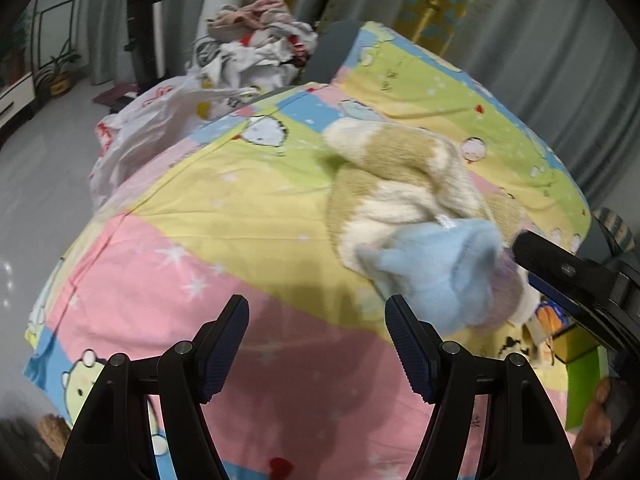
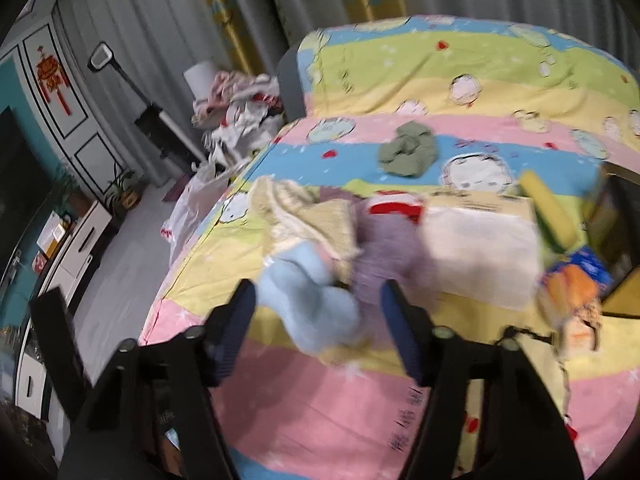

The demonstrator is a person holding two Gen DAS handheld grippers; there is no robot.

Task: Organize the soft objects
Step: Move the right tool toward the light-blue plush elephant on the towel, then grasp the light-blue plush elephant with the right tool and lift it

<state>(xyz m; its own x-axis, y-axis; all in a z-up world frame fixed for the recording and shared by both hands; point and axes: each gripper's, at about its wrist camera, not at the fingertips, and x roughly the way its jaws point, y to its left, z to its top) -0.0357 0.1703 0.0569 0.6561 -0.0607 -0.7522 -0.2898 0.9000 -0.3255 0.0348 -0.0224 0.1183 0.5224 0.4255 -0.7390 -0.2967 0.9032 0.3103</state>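
A pile of soft knit items lies on the cartoon bedspread (image 1: 168, 264): a beige and cream knit (image 1: 404, 176), a light blue fuzzy piece (image 1: 436, 276) and a lilac piece (image 2: 384, 256). My left gripper (image 1: 316, 320) is open and empty, just left of and below the blue piece. My right gripper (image 2: 318, 306) is open, with the blue piece (image 2: 316, 304) lying between and beyond its fingers; the view is blurred. The right gripper's body (image 1: 568, 280) shows at the right of the left wrist view. A green knit (image 2: 408, 152) lies farther back on the bed.
A white folded cloth (image 2: 480, 252) and a cardboard box (image 2: 616, 240) with coloured packets (image 2: 576, 284) sit at the right of the bed. A heap of clothes (image 1: 256, 48) and a white plastic bag (image 1: 152, 128) lie beyond the bed's left edge. Curtains hang behind.
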